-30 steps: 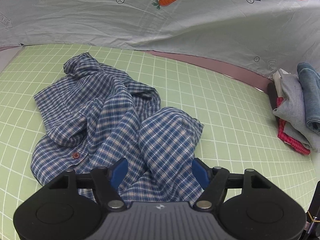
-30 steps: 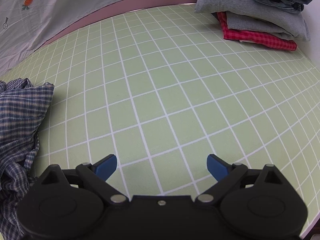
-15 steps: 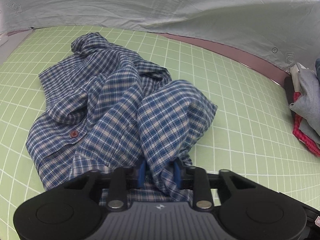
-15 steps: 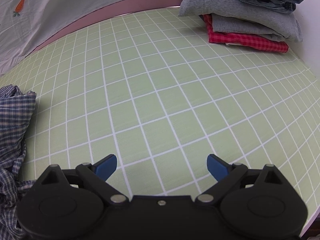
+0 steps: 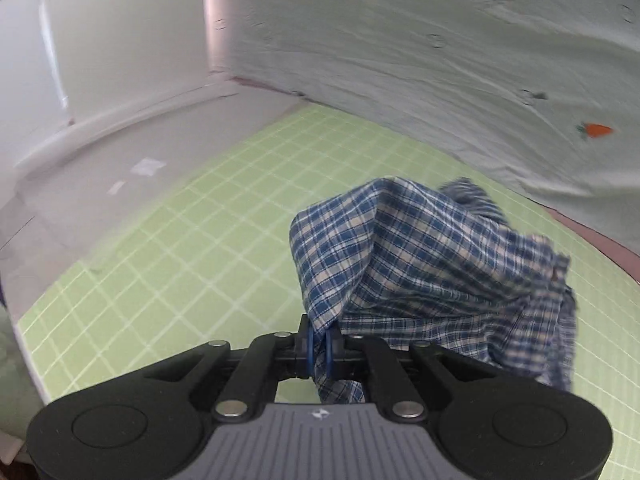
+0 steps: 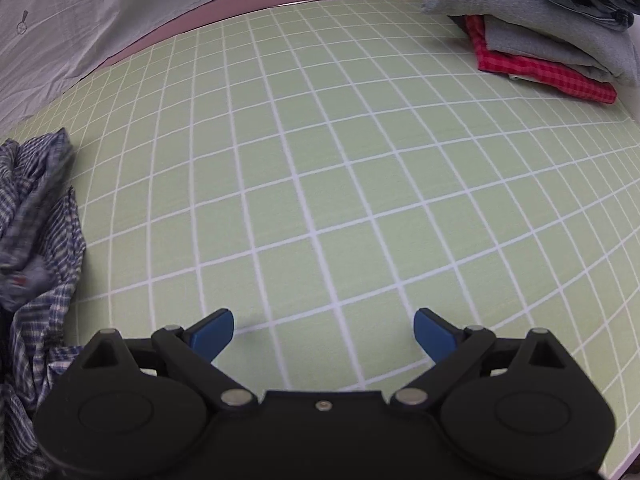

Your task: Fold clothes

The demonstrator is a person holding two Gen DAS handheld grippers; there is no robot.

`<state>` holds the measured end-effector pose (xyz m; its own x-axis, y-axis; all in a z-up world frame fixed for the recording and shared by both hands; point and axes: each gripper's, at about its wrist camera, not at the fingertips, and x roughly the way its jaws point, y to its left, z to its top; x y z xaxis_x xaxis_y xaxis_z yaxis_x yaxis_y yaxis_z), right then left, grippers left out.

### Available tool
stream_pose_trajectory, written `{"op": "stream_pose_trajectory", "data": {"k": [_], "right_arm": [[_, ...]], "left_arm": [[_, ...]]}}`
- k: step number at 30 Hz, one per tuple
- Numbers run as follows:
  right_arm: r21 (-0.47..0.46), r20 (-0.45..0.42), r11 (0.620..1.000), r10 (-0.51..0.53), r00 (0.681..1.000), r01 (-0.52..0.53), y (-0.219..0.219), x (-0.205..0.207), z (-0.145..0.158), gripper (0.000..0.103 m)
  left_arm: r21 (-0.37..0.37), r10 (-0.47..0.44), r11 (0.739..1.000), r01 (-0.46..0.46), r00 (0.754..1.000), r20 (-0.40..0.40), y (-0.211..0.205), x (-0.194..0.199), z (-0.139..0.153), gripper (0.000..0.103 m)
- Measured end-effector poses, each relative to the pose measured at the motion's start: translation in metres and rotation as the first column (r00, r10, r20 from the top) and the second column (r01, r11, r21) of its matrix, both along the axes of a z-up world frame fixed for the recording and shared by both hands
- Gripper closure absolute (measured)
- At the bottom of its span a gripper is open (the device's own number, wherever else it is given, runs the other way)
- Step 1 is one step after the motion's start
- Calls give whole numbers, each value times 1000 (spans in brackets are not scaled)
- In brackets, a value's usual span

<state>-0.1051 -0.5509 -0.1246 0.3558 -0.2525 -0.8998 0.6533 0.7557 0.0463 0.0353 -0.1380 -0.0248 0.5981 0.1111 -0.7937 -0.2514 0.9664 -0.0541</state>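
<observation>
Shirt edge hidden inside left claw

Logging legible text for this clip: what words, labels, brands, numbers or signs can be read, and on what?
No readable words or numbers in either view.
Left gripper body: a small pale logo mark, no letters.
Sheet: printed carrots and small dark marks, too blurred to read.
Clothes pile: no label visible.

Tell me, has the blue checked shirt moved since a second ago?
Yes. The blue checked shirt, pinched in the left gripper, was dragged leftward across the green grid mat, away from the folded stack.
</observation>
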Motion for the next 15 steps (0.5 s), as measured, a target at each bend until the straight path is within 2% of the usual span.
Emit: {"op": "stream_pose_trajectory", "data": {"k": [4, 7, 10, 12, 15], "right_arm": [[0, 25, 999, 35, 999, -35, 29, 15, 3, 5], [4, 68, 999, 48, 996, -49, 49, 25, 10, 6], [12, 145, 998, 54, 988, -56, 65, 35, 22, 7], [14, 205, 997, 71, 976, -76, 73, 43, 32, 9], [19, 286, 993, 109, 952, -120, 87, 58, 45, 9]], "left_arm": [[49, 134, 990, -130, 989, -70, 53, 10, -21, 92], [24, 177, 984, -175, 975, -136, 80, 10, -35, 87], [-31, 147, 988, -154, 975, -168, 89, 5, -45, 77], [-55, 110, 991, -122, 977, -183, 86, 3, -51, 64], [-73, 73, 993, -90, 975, -209, 82, 4, -62, 59]]}}
